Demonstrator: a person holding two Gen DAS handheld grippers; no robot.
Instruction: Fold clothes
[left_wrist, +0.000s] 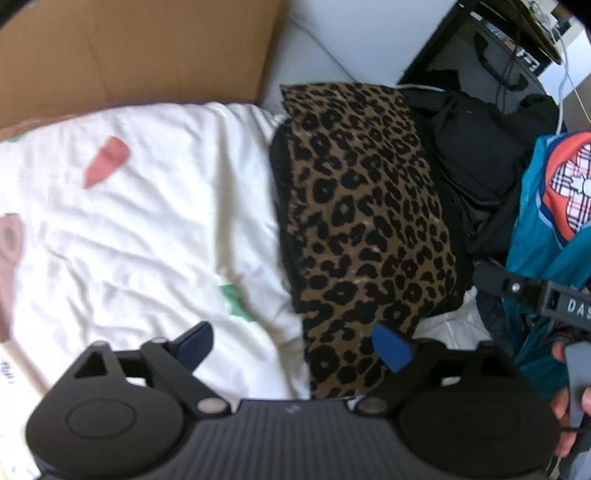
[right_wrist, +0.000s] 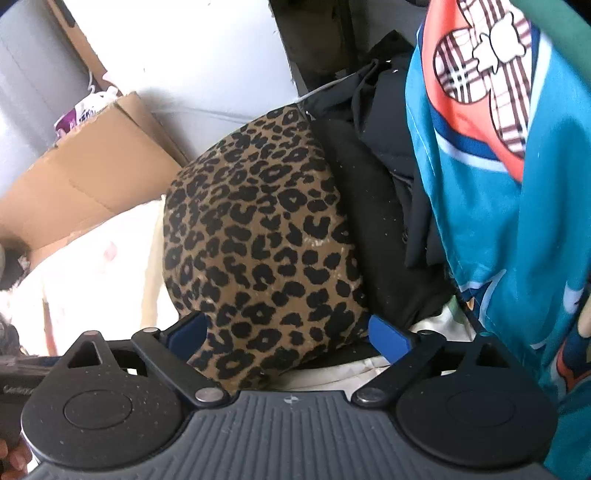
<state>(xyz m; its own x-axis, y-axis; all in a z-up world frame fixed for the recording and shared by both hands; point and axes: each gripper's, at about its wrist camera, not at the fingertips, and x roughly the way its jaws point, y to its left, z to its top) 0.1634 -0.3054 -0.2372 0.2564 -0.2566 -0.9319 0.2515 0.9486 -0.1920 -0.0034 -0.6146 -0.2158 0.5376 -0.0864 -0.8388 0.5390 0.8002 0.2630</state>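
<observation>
A: Leopard garment (left_wrist: 369, 221) lies folded on white bedding (left_wrist: 129, 240), beside black clothes (left_wrist: 480, 166). Left tongs (left_wrist: 295, 345), right tongs (right_wrist: 288, 338): both wide, empty.
B: Risk? Fold may slump w/o hold; teal cloth (right_wrist: 498, 221) could snag.

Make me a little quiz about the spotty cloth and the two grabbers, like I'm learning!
1. True or false: the left gripper is squeezing the leopard-print cloth.
2. What lies right beside the leopard-print cloth, on the side away from the white sheet? A) black clothes B) a red towel C) a shoe
3. Fill in: the right gripper has its jaws ____.

Key
1. False: its blue fingers stand wide apart, gripping nothing.
2. A: the black clothes.
3. Open.
</observation>
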